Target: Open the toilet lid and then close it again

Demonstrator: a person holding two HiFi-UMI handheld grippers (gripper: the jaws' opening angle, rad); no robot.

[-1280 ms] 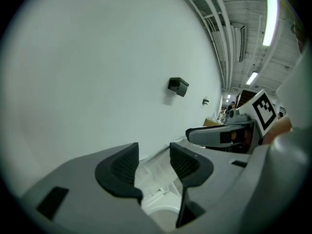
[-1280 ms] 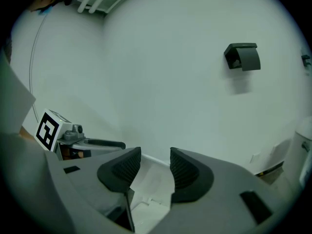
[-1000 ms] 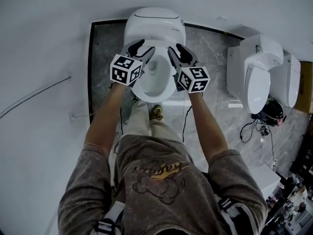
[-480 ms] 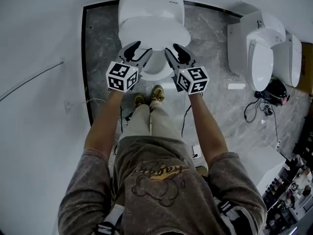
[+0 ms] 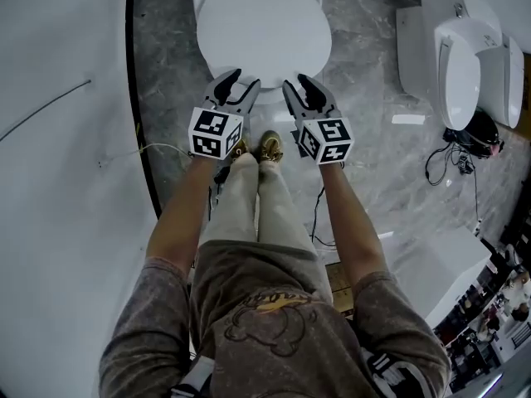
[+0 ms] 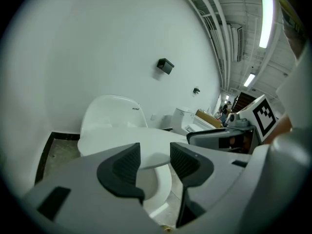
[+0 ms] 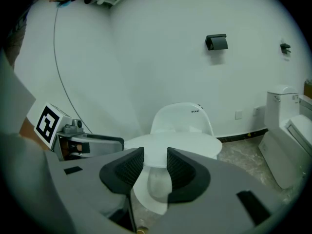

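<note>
**Inspector A:** Position of the lid?

**Inspector B:** The toilet lid [image 5: 261, 27] lies flat down over the bowl. The unit stands at the back edge of the stone floor panel [image 5: 166, 73], against the wall.

**A:** Left gripper?

**B:** The left gripper [image 5: 241, 80] is at the lid's front edge. Its jaws stand apart and have just been closing slightly. Nothing is clamped between them.

**A:** Right?

**B:** The right gripper [image 5: 297, 81] is level beside it, with jaws apart and empty and pads off the lid. Both are above the person's shoes [image 5: 267, 146].
</note>
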